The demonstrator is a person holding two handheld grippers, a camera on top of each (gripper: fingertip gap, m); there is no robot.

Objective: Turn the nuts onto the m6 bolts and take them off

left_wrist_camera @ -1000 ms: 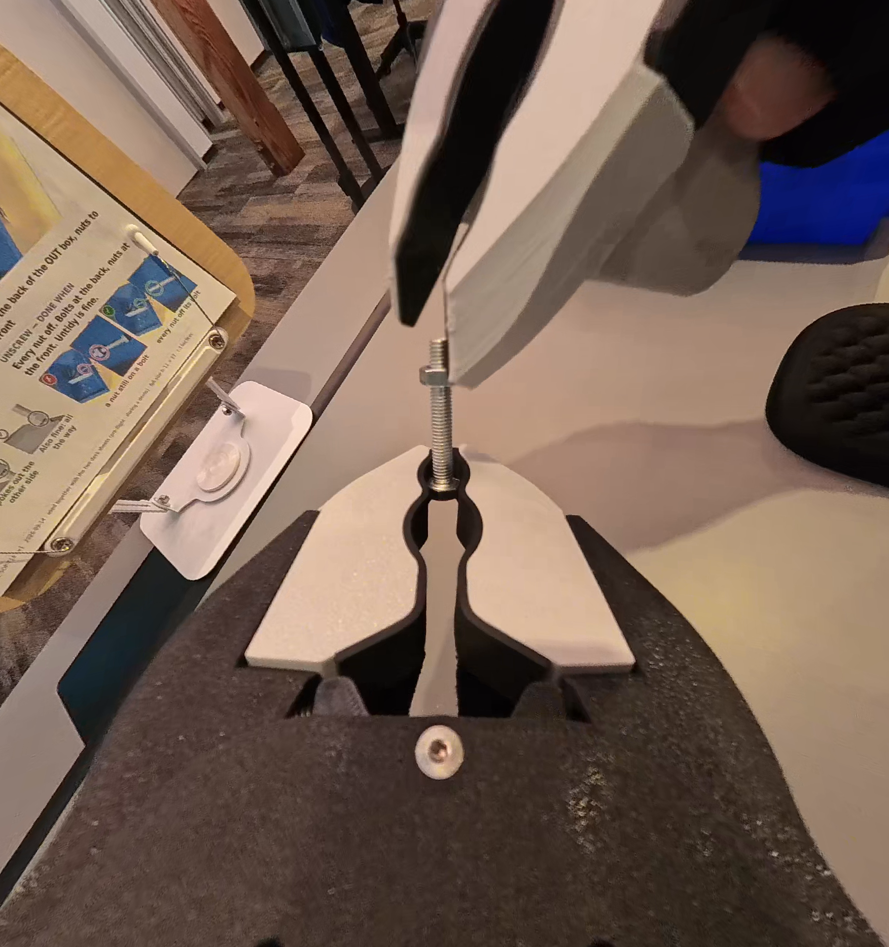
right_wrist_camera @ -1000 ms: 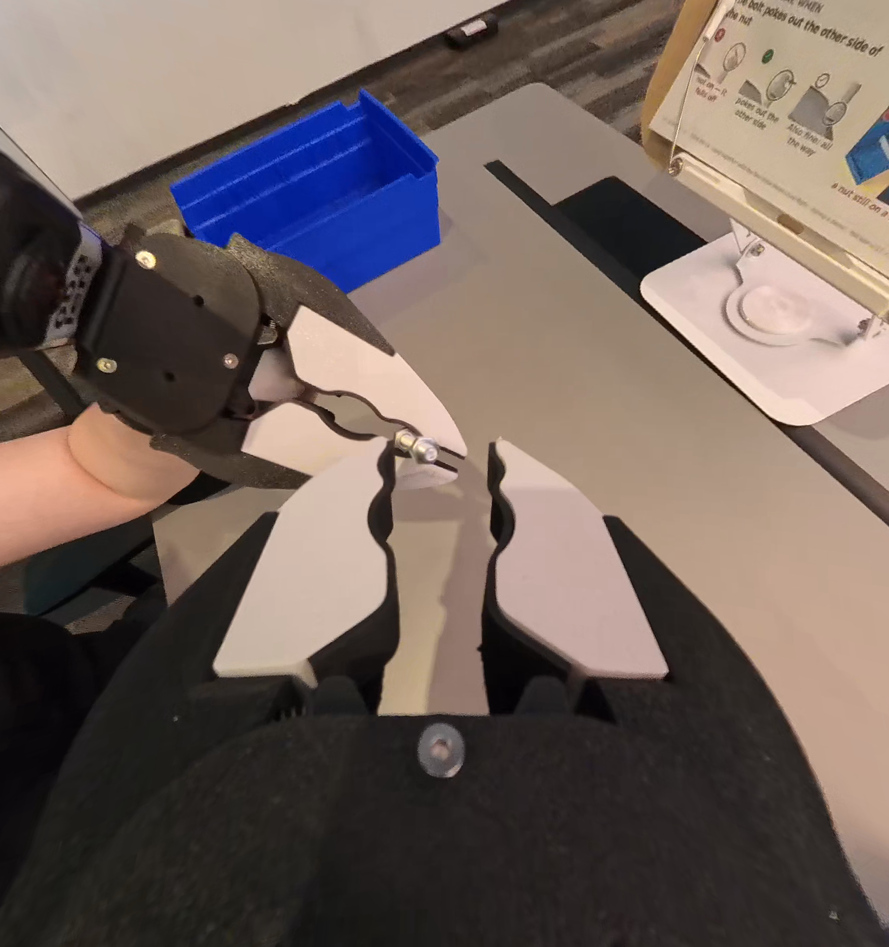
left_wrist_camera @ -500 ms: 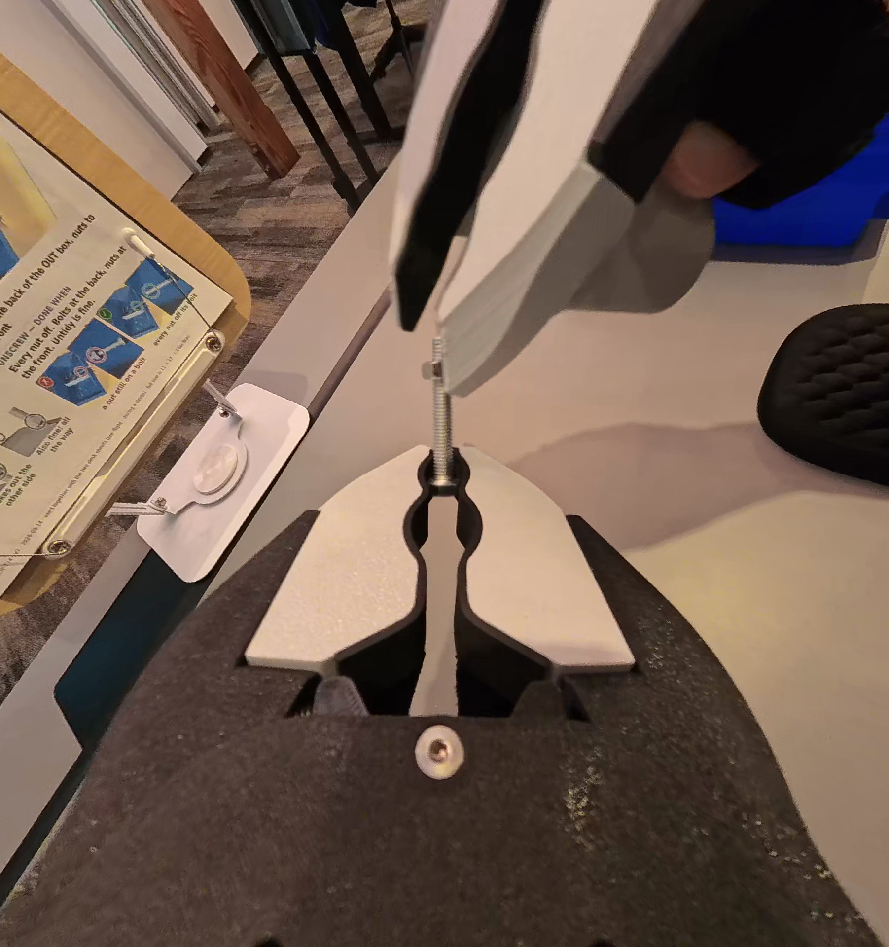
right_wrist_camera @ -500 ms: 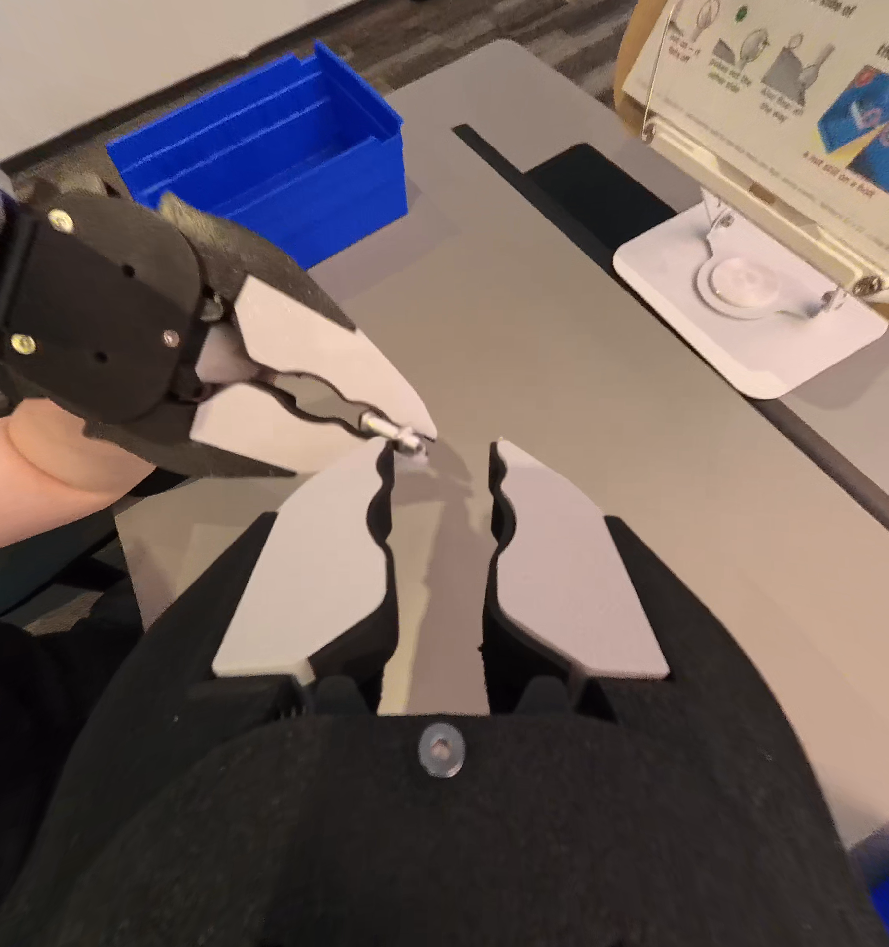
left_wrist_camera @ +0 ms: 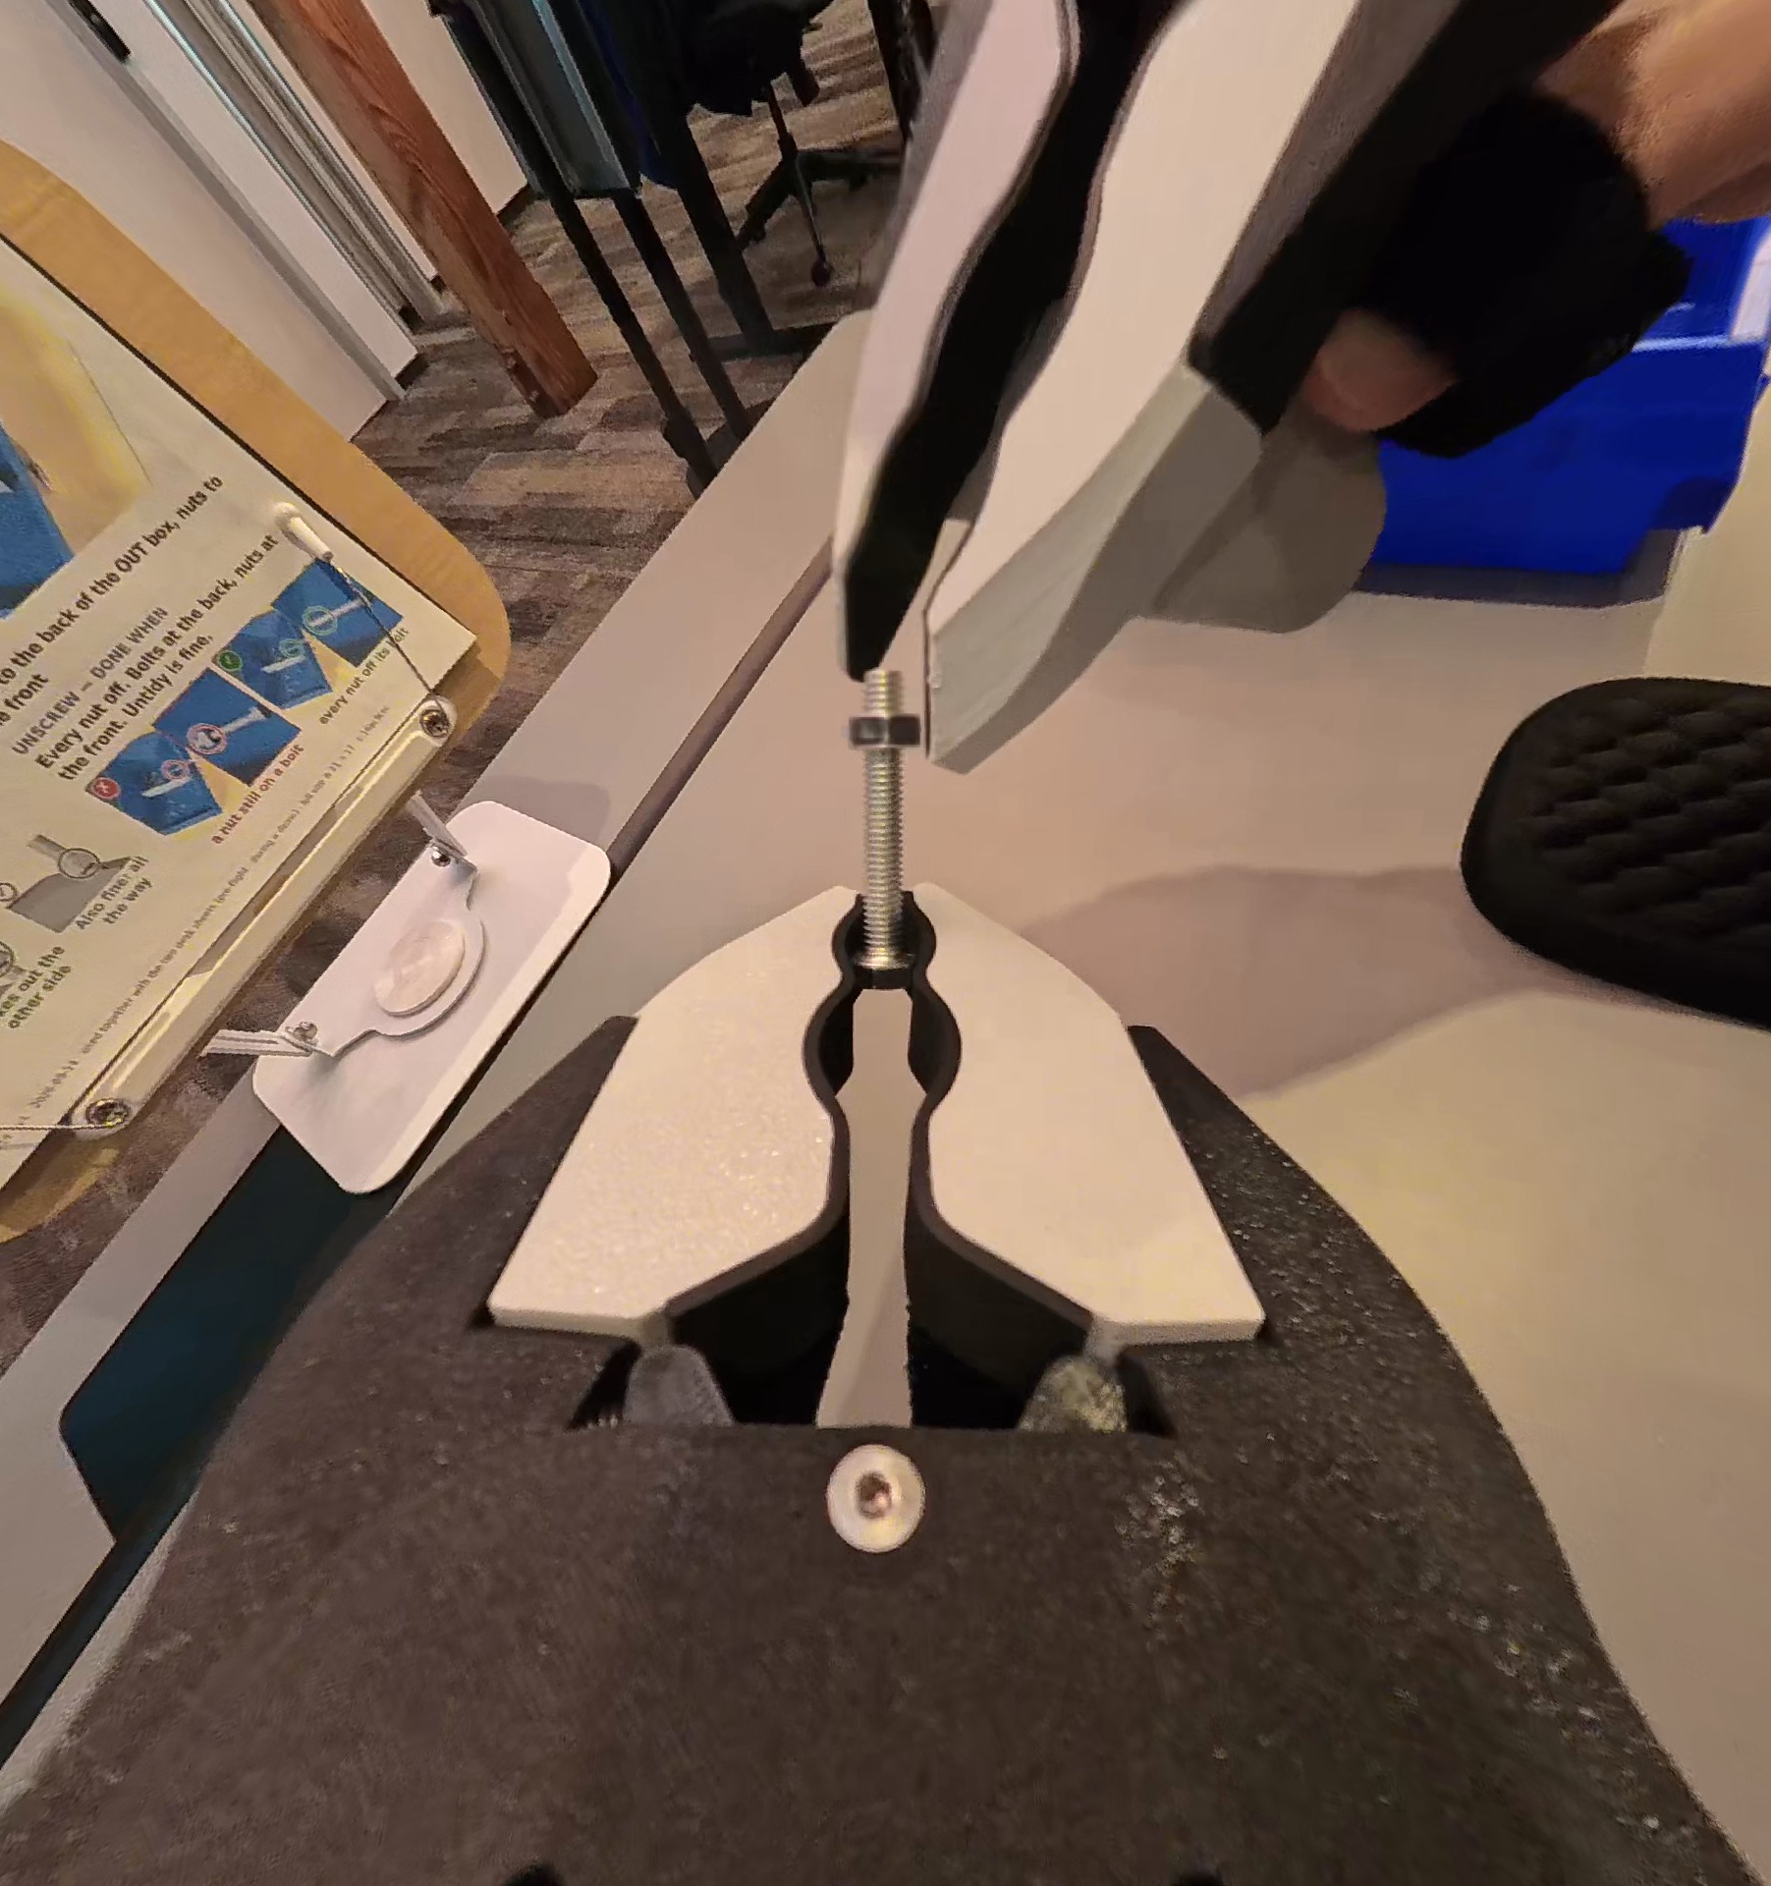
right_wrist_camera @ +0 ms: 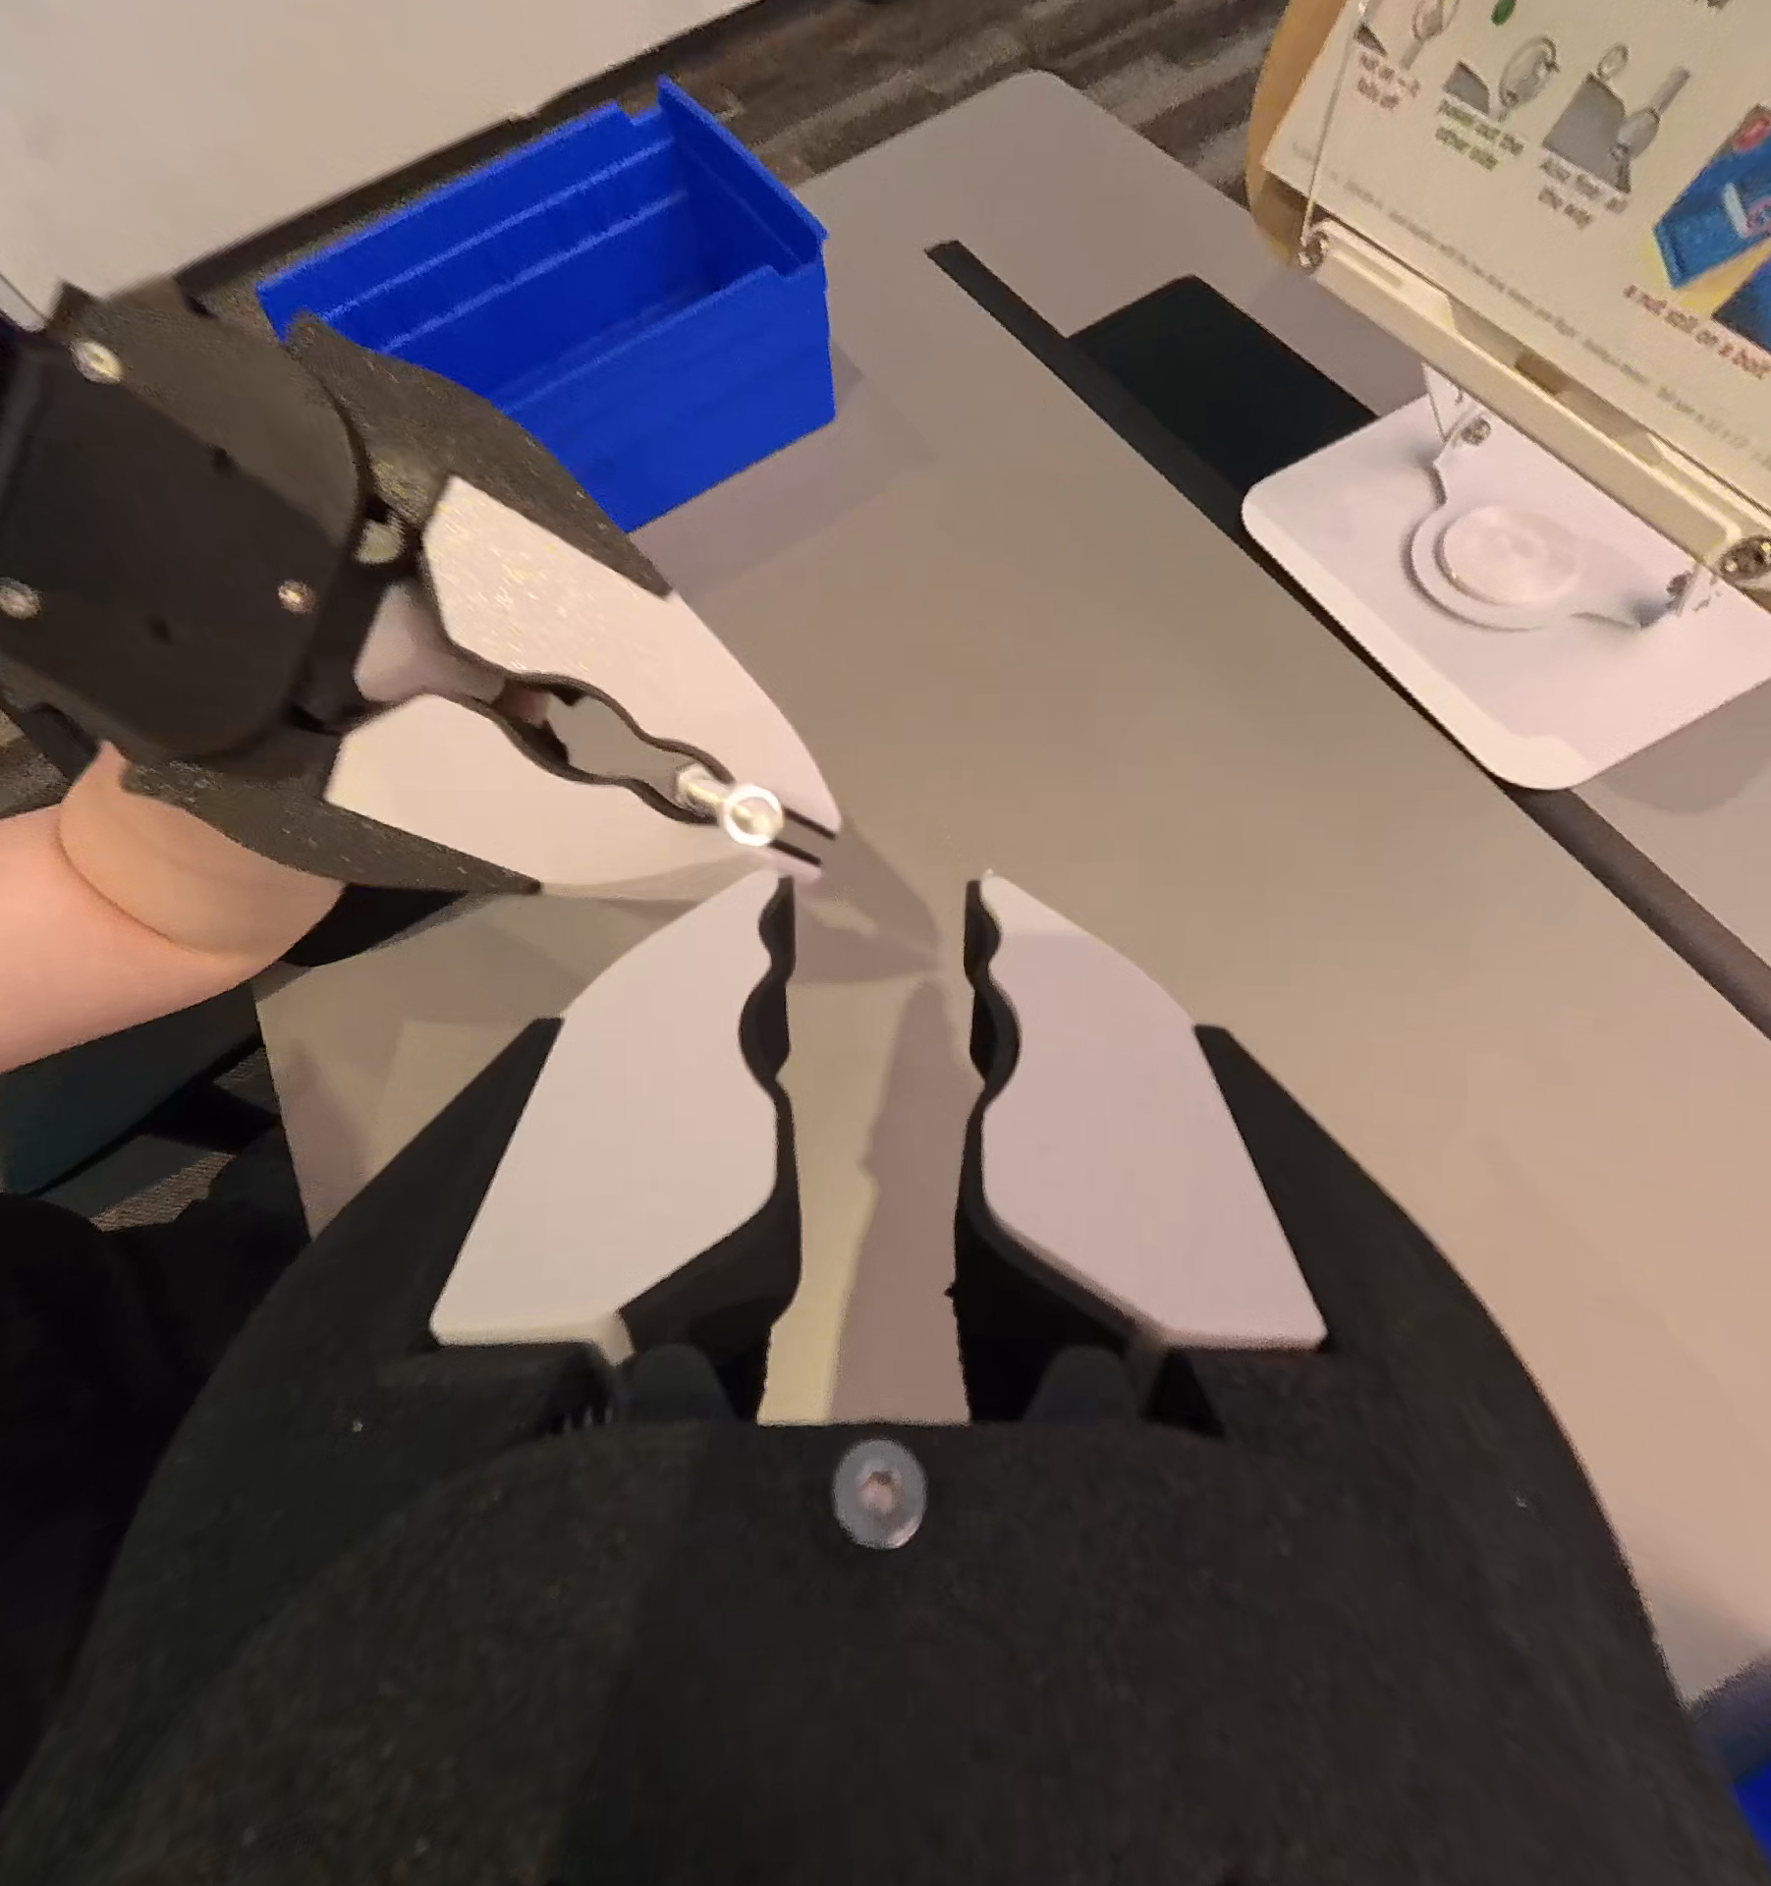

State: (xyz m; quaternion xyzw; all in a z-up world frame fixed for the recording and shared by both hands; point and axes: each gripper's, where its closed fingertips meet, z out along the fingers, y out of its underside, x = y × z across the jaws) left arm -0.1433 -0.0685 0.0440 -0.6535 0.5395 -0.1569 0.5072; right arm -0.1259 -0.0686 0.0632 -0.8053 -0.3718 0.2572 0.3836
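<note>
My left gripper (left_wrist_camera: 882,924) is shut on the head end of a threaded M6 bolt (left_wrist_camera: 879,827), which points away from it. A hex nut (left_wrist_camera: 883,730) sits on the bolt close to its free end. My right gripper (left_wrist_camera: 896,704) comes in from above, open, with its fingertips at the bolt's end on either side and not clamping the nut. In the right wrist view the right gripper (right_wrist_camera: 881,893) is open and empty. The left gripper (right_wrist_camera: 804,832) holds the bolt (right_wrist_camera: 702,788) and nut (right_wrist_camera: 753,813) just up-left of the right gripper's left fingertip (right_wrist_camera: 774,898).
A grey table (right_wrist_camera: 1167,919) lies below. A blue bin (right_wrist_camera: 595,306) stands at the back; it also shows in the left wrist view (left_wrist_camera: 1575,459). An instruction card (left_wrist_camera: 146,765) on a white stand base (right_wrist_camera: 1514,612) is at the table's edge. A black mesh pad (left_wrist_camera: 1657,867) lies to the right. Less than 4 cm separates the two grippers' tips.
The right gripper has drawn back slightly from the nut, staying open. In the right view the left gripper with bolt and nut has shifted up and left. The left grip is unchanged.
</note>
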